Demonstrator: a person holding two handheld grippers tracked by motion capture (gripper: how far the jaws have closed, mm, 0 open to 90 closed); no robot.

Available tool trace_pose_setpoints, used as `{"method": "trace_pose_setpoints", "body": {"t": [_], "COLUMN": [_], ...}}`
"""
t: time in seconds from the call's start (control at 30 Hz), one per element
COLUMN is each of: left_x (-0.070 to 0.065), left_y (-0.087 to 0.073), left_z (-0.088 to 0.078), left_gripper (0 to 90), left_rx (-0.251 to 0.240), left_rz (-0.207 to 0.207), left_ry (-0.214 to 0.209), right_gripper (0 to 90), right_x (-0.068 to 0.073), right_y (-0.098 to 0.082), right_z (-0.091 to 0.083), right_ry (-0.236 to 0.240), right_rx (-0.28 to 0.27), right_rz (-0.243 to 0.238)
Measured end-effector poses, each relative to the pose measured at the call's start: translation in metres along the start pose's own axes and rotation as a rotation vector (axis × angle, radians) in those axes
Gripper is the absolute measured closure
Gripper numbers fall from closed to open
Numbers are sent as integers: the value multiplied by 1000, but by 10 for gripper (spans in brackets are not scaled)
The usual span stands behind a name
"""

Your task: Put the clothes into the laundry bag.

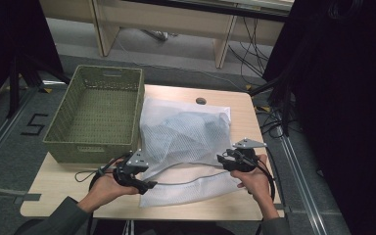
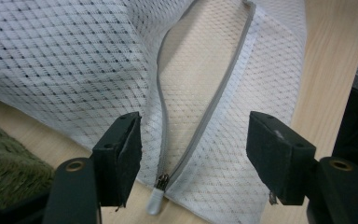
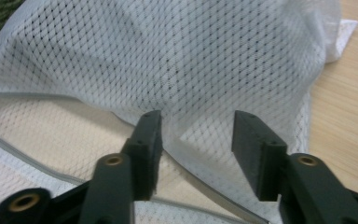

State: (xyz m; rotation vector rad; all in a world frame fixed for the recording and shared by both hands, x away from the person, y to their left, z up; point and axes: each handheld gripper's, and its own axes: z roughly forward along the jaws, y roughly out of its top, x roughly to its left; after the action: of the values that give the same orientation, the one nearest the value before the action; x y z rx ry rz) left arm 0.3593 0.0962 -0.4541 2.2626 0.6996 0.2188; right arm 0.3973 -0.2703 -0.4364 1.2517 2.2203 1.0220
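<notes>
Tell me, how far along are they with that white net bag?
Done: the mesh laundry bag lies on the table with clothing already inside. In hand: its zipper gapes open; the left gripper is open around the zipper pull, the right gripper open at the upper flap. Left: probably zipping it shut; the green basket holds nothing.

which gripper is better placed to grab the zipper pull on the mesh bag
Left. The left gripper is open with the zipper pull lying between its jaws at the mesh bag's corner. The right gripper faces the upper edge of the bag's opening instead.
</notes>
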Motion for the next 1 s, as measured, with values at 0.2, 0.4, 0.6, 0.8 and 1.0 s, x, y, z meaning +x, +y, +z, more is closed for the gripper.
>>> {"method": "trace_pose_setpoints", "body": {"t": [0.2,0.4,0.6,0.8,1.0], "left_x": [1,4,4,3,0], "left_y": [-2,-5,-7,-9,-11], "left_z": [-6,-8,-10,-11,-14], "left_gripper": [337,322,305,291,256], "left_rx": [-27,-39,-51,-55,-54], "left_rz": [-33,-23,-14,-22,-21], "left_ry": [3,1,0,1,-4], "right_gripper": [403,341,307,286,266], "right_x": [-3,-2,8,17,27], "right_y": [0,-3,-12,-21,-30], "right_z": [-12,-22,-29,-33,-37], "right_ry": [27,119,151,162,158], "right_rx": [-48,-99,-86,-76,-45], "right_rz": [56,124,158,98,72]}}
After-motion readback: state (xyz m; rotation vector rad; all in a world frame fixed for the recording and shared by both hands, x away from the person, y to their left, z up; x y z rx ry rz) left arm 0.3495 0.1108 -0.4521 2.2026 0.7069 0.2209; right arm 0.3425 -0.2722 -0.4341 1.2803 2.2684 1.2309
